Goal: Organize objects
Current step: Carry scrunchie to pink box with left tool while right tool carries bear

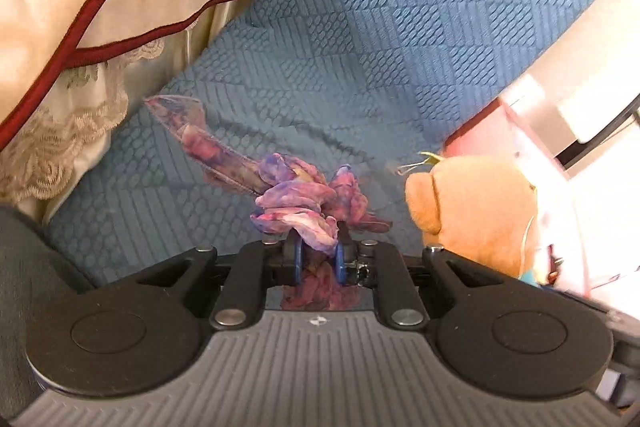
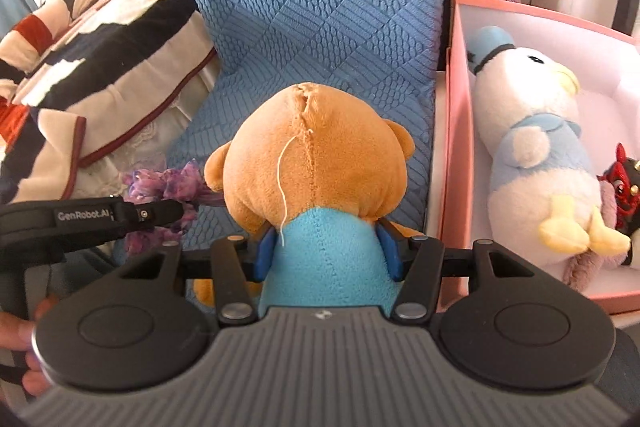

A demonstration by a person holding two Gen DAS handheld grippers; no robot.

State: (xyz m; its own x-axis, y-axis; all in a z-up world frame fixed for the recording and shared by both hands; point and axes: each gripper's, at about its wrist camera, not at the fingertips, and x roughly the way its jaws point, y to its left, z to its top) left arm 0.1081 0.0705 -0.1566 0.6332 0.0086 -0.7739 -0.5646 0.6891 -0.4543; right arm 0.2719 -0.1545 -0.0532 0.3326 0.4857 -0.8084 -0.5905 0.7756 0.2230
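Two things lifted, box half filled

My left tongs [image 1: 318,259] are clenched tight on a purple scarf [image 1: 304,195], held over the blue cushion [image 1: 380,27]; my right tongs [image 2: 326,251] grip a brown teddy bear [image 2: 316,155] by its blue body, jaws partly apart. The pink box [image 2: 454,147] further right already holds a white duck [image 2: 536,147]; both held things still need placing.

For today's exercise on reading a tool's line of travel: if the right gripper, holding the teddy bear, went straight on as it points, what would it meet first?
Most likely the blue quilted cover, which fills the view beyond the teddy bear held in the right gripper. Depth is unclear.
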